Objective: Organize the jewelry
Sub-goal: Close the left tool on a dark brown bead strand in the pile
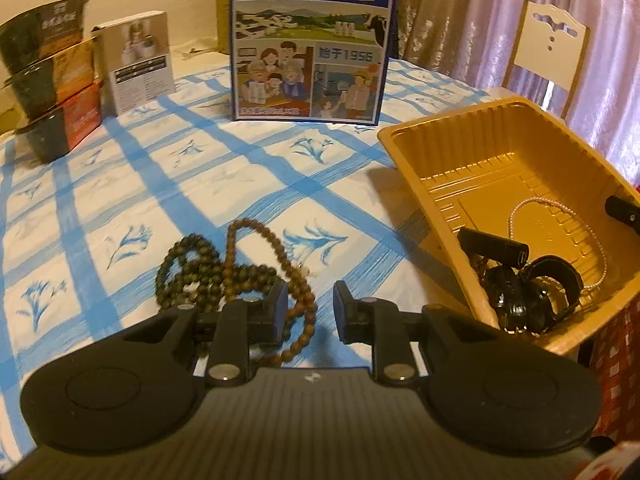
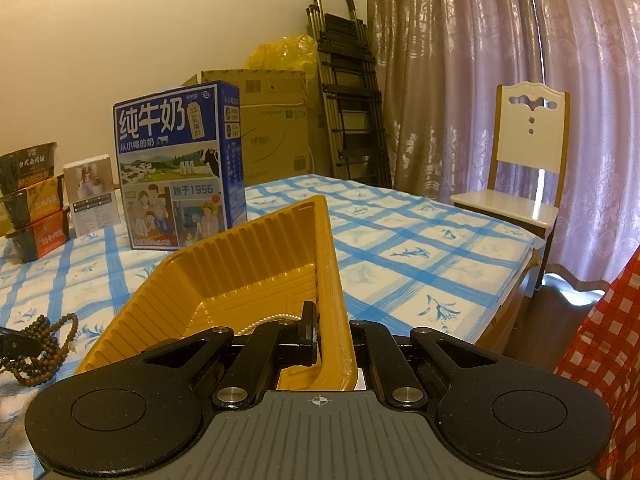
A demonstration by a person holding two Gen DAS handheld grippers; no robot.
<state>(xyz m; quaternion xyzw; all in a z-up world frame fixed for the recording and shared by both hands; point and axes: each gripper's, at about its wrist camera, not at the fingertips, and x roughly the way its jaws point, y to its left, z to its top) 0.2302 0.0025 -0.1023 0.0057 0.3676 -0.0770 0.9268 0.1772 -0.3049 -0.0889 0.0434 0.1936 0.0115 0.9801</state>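
A desk covered by a white cloth with blue checks and blue flower prints (image 1: 180, 184) carries a tangle of brown wooden bead strands (image 1: 240, 276), lying loose near its front edge. The left gripper (image 1: 310, 312) hovers just above and behind the beads, its jaws apart and holding nothing; its left fingertip overlaps the strands in the picture, though contact cannot be confirmed.

To the right sits a shallow gold ribbed plastic tray (image 1: 408, 152), tipped up on one side. The right gripper (image 2: 334, 338) is clamped onto the tray's near wall, one finger inside and one outside. Inside the tray lie a thin pale pearl necklace (image 1: 560, 208) and a pile of dark glossy pieces (image 1: 520, 292), too blurred to name with certainty.

The step in hand looks to be picking up the wooden beads to move them into the tray. To do it well, the left gripper should drop over a spot where several strands bunch, close around them rather than a single bead, and lift high enough that trailing loops clear the tray rim.

The bead tangle's long axis runs roughly from the near right toward the far left, with one loop pointing away from the gripper.

A blue milk carton box (image 1: 312, 40) stands at the back.
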